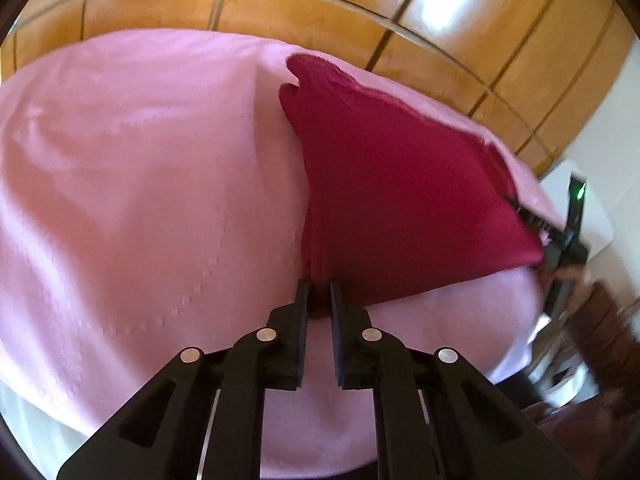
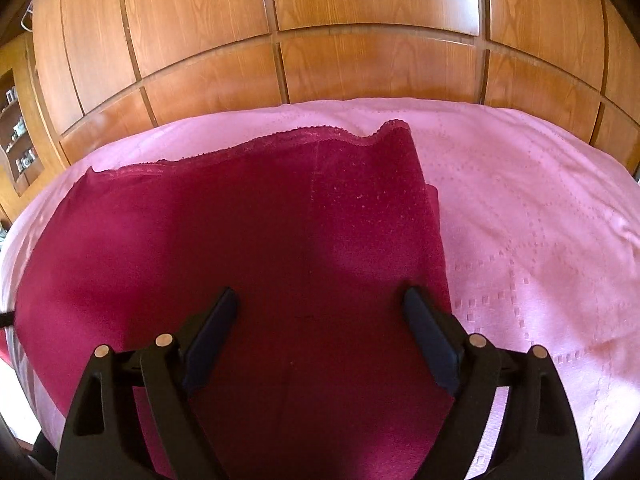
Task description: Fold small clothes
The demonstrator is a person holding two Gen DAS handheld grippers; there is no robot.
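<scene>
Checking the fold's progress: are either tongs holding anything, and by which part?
The left tongs pinch the red garment at its near corner. The right tongs are open above it, holding nothing.

A pink patterned bedspread (image 2: 520, 208) covers the bed beside a wooden panelled wardrobe (image 2: 304, 52), and a dark red garment with a lace edge (image 2: 256, 216) lies spread directly on it
</scene>
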